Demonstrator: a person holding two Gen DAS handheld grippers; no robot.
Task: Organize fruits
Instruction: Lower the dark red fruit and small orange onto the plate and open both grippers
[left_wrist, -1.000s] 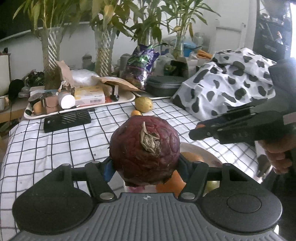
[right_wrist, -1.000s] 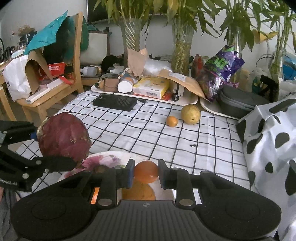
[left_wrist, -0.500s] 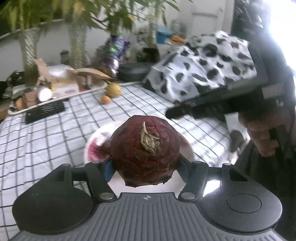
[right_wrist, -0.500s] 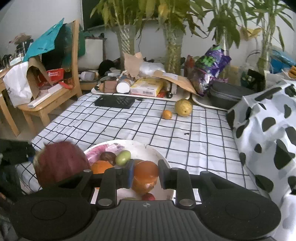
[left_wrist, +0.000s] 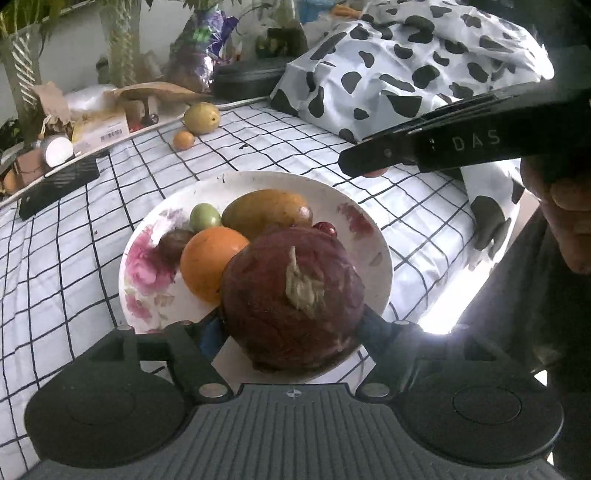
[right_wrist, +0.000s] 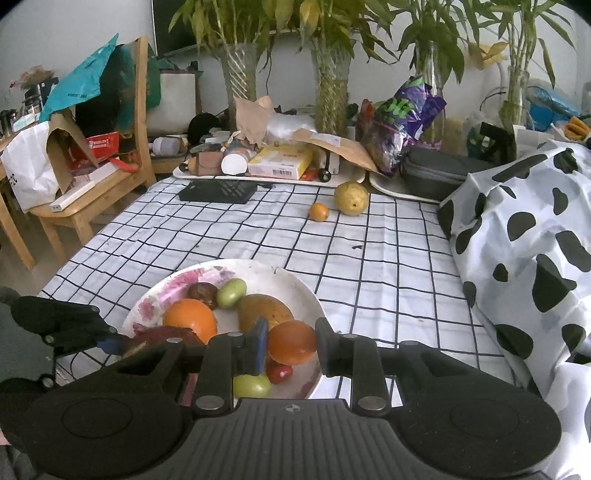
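Note:
My left gripper (left_wrist: 291, 325) is shut on a large dark red fruit (left_wrist: 291, 299) and holds it over the near edge of a white floral plate (left_wrist: 147, 266). The plate holds an orange (left_wrist: 207, 258), a mango (left_wrist: 266, 210), a green fruit (left_wrist: 205, 216) and a dark purple fruit (left_wrist: 171, 243). My right gripper (right_wrist: 291, 347) is shut on a small orange fruit (right_wrist: 291, 341) above the same plate (right_wrist: 295, 291). It also shows in the left wrist view (left_wrist: 369, 162) at the right. A yellow pear (right_wrist: 351, 197) and a small orange (right_wrist: 318, 211) lie far back on the checked cloth.
A tray of boxes (right_wrist: 280, 166), a black flat device (right_wrist: 218, 192), a grey case (right_wrist: 436, 173) and vases with plants (right_wrist: 332, 96) crowd the table's back. A cow-print bundle (right_wrist: 535, 240) lies on the right. A wooden chair (right_wrist: 92, 177) stands left.
The left gripper has tilted down over the plate with the dark red fruit. The right gripper has drawn back and risen, so the plate's fruits show fully.

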